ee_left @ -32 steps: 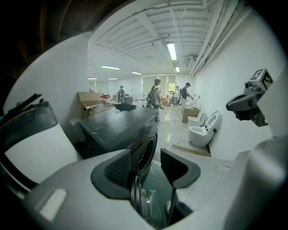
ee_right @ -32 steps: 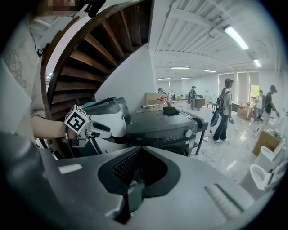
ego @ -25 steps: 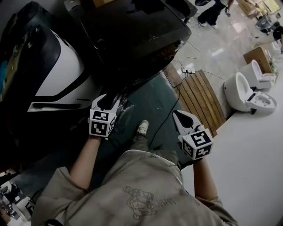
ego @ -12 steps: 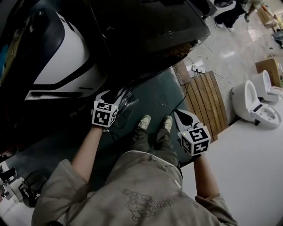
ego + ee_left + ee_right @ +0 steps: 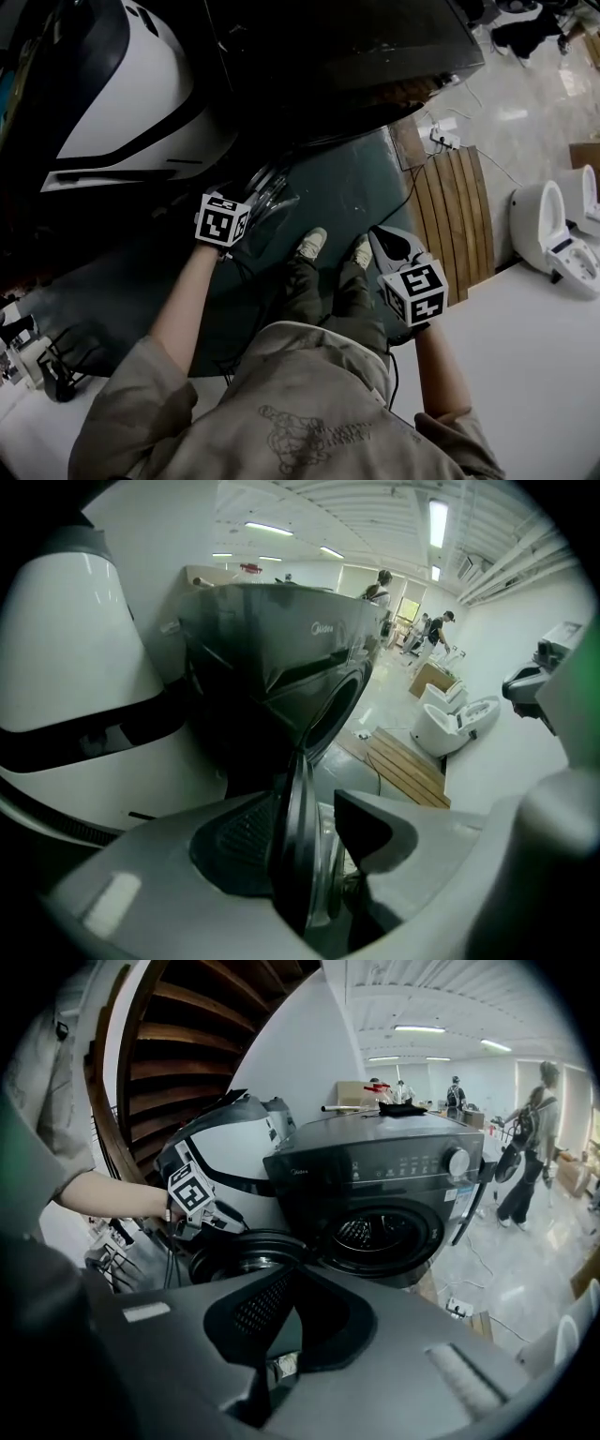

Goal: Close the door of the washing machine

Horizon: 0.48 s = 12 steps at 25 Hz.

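One washing machine (image 5: 375, 1171) stands on a dark green mat (image 5: 349, 183), and its one round door (image 5: 244, 1238) hangs swung out to the side of the open drum (image 5: 375, 1232); whether anything lies in the drum cannot be made out. Of the two grippers, the left gripper (image 5: 309, 803) has its fingers closed on the door's rim, which stands edge-on between them with the glass bulge against the right-hand finger. The right gripper (image 5: 298, 1271) is held well apart from the door, near the person's two shoes (image 5: 309, 244), its fingers pressed together with nothing between them. A dark bundle (image 5: 403, 1108) lies on the machine's top. Just beside the washing machine sits one large white-and-black appliance (image 5: 131, 84). On the other side lie one slatted wooden board (image 5: 455, 216) and, beyond it, two white toilets (image 5: 542, 225).
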Available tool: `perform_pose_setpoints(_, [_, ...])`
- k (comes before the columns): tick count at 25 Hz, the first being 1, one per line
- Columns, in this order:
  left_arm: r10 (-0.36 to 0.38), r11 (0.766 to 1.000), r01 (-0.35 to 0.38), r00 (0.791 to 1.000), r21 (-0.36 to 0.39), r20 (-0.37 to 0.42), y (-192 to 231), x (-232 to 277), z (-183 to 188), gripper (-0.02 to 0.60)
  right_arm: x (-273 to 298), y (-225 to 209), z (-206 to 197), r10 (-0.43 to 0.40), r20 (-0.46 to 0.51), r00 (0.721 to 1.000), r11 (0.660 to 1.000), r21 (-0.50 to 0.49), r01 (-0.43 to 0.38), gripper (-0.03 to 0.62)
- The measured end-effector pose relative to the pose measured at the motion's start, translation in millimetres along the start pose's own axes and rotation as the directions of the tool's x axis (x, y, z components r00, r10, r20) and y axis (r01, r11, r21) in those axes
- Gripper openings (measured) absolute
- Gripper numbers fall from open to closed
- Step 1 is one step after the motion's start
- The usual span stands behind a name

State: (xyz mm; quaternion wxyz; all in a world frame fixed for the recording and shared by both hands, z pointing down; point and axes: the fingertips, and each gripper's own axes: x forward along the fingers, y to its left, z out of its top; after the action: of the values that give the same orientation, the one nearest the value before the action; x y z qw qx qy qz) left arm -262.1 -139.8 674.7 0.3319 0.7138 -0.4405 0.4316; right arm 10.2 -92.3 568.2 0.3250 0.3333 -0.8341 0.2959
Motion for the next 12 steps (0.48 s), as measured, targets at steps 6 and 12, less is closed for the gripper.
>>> perform_pose_setpoints(6, [0.052, 0.997, -0.055, 0.997, -0.06, -0.053, 15, 15, -28, 0.195, 18, -14, -9, 0.052, -0.034, 0.998, 0.998, -0.029, -0.053, 0.029])
perform_pose_setpoints(12, [0.065, 0.993, -0.072, 0.995, -0.09, -0.078, 18, 23, -45, 0.17, 28, -18, -23, 0.108, -0.085, 0.991, 0.99, -0.087, -0.115, 0.029])
